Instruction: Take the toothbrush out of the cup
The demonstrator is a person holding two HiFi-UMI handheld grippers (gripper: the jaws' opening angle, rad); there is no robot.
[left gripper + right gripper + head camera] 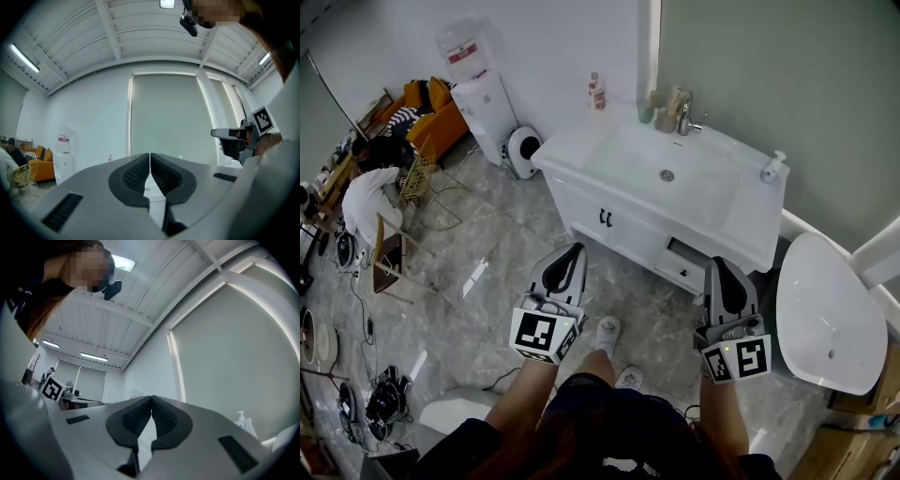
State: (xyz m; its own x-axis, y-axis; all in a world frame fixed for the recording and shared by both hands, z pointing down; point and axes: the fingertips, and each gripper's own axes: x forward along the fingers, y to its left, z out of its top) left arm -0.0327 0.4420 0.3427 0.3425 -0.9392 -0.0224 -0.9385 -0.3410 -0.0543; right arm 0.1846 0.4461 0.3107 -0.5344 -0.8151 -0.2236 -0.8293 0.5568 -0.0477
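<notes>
Both claws shut and empty, cup far off at the back of the table

The cup (647, 112) stands at the back edge of the white table (572, 150), against the wall and just left of the faucet (688, 118). Pale upright shapes stand close beside it. The toothbrush is too small to pick out, so I cannot tell its axis or which way it points.

The left claw (573, 248) and right claw (720, 264) are held level in front of the table, well apart from the cup. Each has its pads pressed together with nothing between them. The basin (661, 164) lies between the claws and the cup.

A soap bottle (772, 168) sits on the table's right end and a small bottle (597, 92) at its back left. A toilet (825, 309) is to the right and a water dispenser (478, 94) to the left
</notes>
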